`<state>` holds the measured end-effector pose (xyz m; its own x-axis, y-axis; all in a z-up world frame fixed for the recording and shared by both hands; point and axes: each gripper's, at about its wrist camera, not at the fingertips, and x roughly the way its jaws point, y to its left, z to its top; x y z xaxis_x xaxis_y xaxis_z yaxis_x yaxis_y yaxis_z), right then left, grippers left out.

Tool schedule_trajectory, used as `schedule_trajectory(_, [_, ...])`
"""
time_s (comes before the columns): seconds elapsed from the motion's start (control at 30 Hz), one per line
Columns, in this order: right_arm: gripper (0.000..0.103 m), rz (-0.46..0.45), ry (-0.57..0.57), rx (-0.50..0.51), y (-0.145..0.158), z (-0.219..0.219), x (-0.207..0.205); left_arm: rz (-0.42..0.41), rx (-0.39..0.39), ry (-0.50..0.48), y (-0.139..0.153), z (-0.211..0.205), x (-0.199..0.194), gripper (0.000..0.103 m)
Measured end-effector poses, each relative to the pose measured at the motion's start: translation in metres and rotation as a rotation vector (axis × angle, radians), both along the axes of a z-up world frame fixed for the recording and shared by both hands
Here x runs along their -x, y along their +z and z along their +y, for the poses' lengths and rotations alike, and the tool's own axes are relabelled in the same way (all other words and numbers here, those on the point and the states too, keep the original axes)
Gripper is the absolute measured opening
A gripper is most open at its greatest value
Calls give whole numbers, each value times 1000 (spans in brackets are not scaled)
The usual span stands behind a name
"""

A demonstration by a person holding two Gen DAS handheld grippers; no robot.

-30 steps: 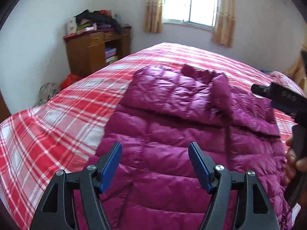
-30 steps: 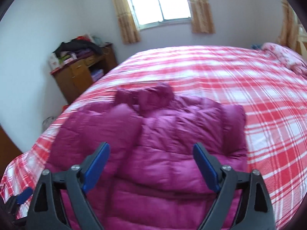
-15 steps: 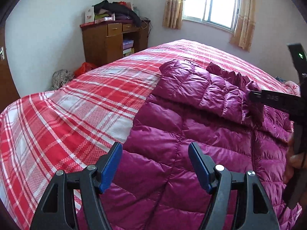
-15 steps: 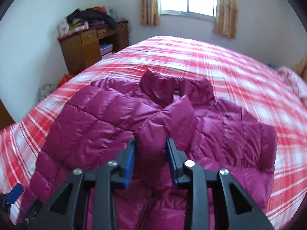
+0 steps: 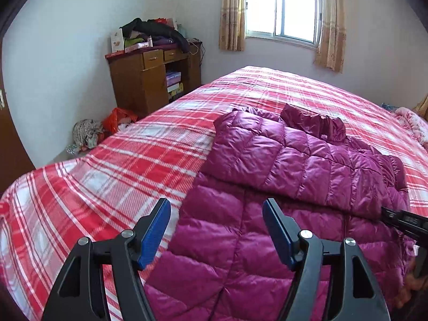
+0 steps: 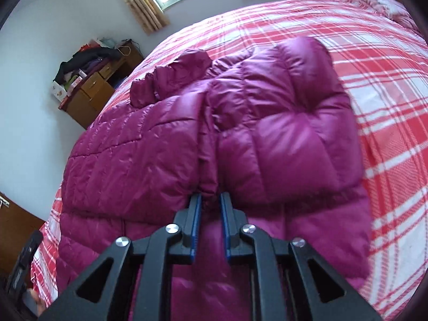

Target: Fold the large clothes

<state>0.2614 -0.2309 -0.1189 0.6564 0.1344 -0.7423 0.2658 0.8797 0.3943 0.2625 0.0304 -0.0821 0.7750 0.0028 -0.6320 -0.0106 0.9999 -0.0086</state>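
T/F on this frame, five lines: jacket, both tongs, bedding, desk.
1. The jacket is blue. False: it is magenta.
2. The right tongs are closing, with a fold of the jacket between the pads. True.
3. The left tongs grip the jacket. False: they are open with nothing between the pads.
4. The jacket lies on a red plaid bedspread. True.
5. The top of the desk by the wall is bare. False: clothes and boxes are piled on it.
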Motion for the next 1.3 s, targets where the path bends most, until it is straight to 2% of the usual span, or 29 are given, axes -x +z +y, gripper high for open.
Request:
schedule_trajectory(0.1, [37,-88,-56,92,33,-4,12,-15,-21,19,10,0,-17,72])
schedule_trajectory(0.13, [52,-121,-64,117,43,-2,11,-23,-26,21,13,-1,-22,72])
schedule_trajectory(0.17, [60,-157,-55,134,54,2,7,-42,-36,20,17,-6,-31,72])
schedule_trajectory(0.3, [59,-215,60,174,68,24,-31,-79,-89,26,24,-25,-71,72])
schedule_trajectory(0.33, [55,-205,79,177,65,29,-43,-71,-103,30,22,-30,-85,72])
schedule_trajectory(0.43, [36,-125,129,140,43,39,-70,14,-129,86,2,-32,-123,72])
schedule_trajectory(0.5, [35,-79,145,126,27,44,-76,82,-129,115,-16,-26,-139,72])
schedule_trajectory(0.57, [35,-63,172,148,16,47,-75,132,-138,125,-35,-20,-143,72])
schedule_trajectory(0.7, [35,-64,249,235,2,58,-60,139,-143,107,-62,-10,-126,72])
schedule_trajectory(0.83, [35,-58,270,244,-1,56,-54,145,-106,126,-65,0,-123,74])
schedule_trajectory(0.9, [35,-43,279,261,1,59,-58,143,-133,126,-63,-4,-123,74])
schedule_trajectory(0.97, [41,-24,305,280,11,61,-65,127,-138,121,-54,-6,-121,74])
schedule_trajectory(1.03, [46,-81,295,240,34,52,-72,86,-50,102,-40,-3,-115,73])
schedule_trajectory(1.1, [66,-128,230,203,58,38,-87,33,63,116,-25,1,-112,74])
schedule_trajectory(1.13, [79,-131,189,182,67,30,-100,14,95,126,-20,0,-112,74])
schedule_trajectory(1.2, [80,-122,131,153,79,18,-130,-19,109,148,-14,-6,-118,74])
schedule_trajectory(1.3, [79,-26,61,97,75,6,-181,-64,43,186,-23,-19,-124,74])
